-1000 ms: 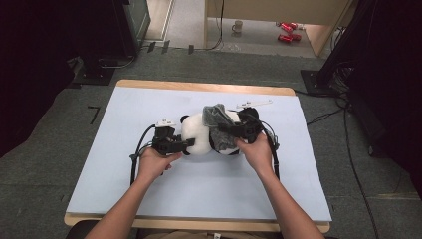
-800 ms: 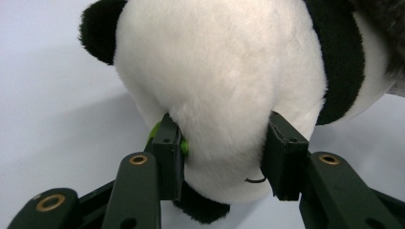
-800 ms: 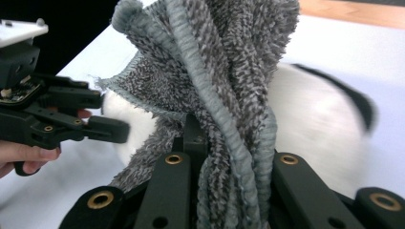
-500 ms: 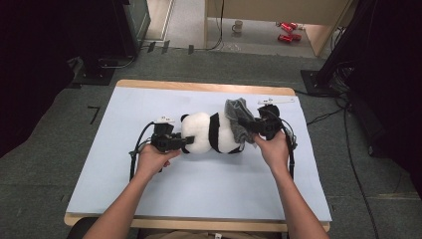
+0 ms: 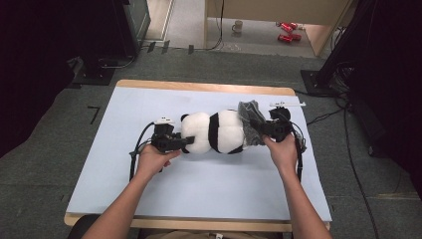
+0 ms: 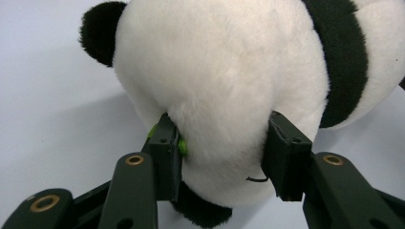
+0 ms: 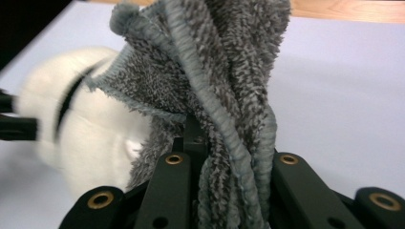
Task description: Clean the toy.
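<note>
Left gripper pinches the panda; right gripper clamps a grey cloth (apparently bunched).

Panda blurs behind the grey cloth, which hides the right gripper's pads; picture edges crop the panda's body in the left gripper view.

The right gripper pinches a bunched grey cloth between its black fingers. A blurred plush panda lies behind on the pale counter.
</note>
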`<state>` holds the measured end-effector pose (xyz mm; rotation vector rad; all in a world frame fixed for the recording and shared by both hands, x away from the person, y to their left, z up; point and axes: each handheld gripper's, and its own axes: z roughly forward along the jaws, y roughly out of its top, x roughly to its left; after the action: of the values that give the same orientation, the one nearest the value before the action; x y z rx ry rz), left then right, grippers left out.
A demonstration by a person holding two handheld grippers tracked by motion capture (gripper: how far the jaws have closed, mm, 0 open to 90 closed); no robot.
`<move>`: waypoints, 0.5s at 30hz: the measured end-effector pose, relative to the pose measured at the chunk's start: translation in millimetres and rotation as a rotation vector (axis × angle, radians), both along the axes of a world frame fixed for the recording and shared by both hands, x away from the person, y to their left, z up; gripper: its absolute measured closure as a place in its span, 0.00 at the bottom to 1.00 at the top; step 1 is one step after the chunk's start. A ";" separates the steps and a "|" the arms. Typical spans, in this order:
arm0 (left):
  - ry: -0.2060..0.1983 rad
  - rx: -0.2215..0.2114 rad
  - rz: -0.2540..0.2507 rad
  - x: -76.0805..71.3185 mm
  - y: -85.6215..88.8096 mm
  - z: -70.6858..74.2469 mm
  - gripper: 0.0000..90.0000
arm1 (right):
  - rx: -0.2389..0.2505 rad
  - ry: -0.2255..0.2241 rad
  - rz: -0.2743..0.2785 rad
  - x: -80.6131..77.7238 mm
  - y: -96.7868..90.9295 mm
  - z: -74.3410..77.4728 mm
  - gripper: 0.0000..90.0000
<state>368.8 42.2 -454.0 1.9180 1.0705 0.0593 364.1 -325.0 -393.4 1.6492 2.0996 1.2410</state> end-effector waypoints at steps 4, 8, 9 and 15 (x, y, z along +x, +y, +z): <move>-0.011 -0.001 -0.002 -1.3 0.1 -0.9 0.58 | 0.027 -0.032 0.024 -4.5 5.2 18.2 0.86; -0.004 -0.026 0.005 -2.2 1.1 -2.4 0.55 | 0.051 -0.064 0.071 -8.5 19.3 31.8 0.86; 0.000 -0.034 0.006 -2.4 1.7 -2.5 0.54 | 0.070 -0.077 0.114 -10.2 33.2 35.7 0.86; -0.020 -0.029 0.019 -9.7 0.0 -3.4 0.49 | 0.057 -0.041 0.239 -7.2 80.8 22.6 0.86</move>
<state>359.2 42.2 -457.4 1.8774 1.0705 0.0728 356.9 -244.1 -370.8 1.4125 2.3091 1.4029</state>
